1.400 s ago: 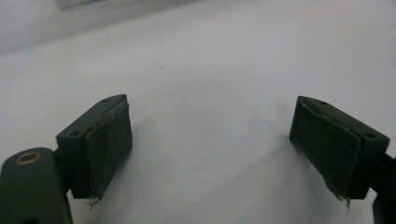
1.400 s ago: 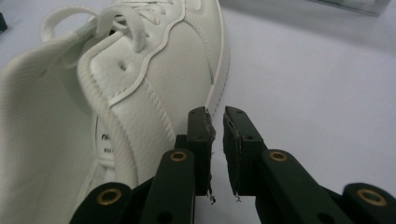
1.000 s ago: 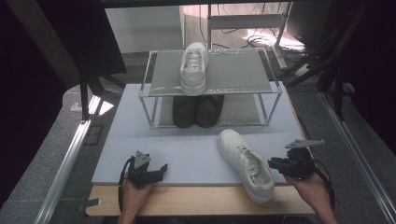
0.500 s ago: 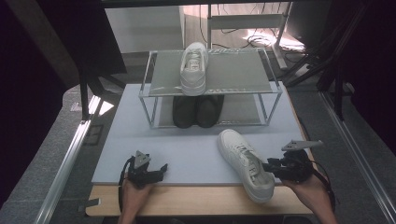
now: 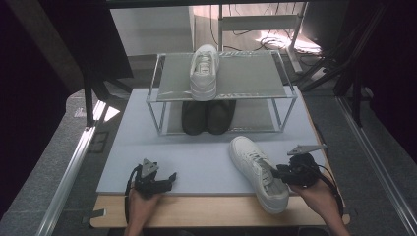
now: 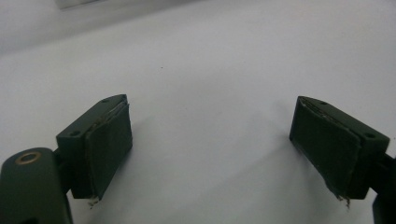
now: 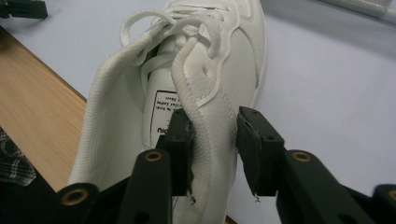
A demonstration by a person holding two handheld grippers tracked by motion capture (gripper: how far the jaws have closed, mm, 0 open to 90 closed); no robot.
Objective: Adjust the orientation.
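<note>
Right gripper (image 7: 212,154) is straddling the collar wall of the white sneaker (image 5: 259,172), which is lying at the near right of the grey mat (image 5: 196,162), heel over the wooden edge; jaws have just been closing, pads looking not fully pinched yet. Shoe is probably light, collar soft (may fold), so gripping the stiffer heel side is safer. Right hand (image 5: 319,196) is reaching in low from the right. Left gripper (image 6: 210,144) is resting wide and empty

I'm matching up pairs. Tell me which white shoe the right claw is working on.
The white sneaker lying on the mat at the table's front edge. The right claw straddles its collar wall. The other white sneaker stands on top of the rack, far from either claw.
</note>
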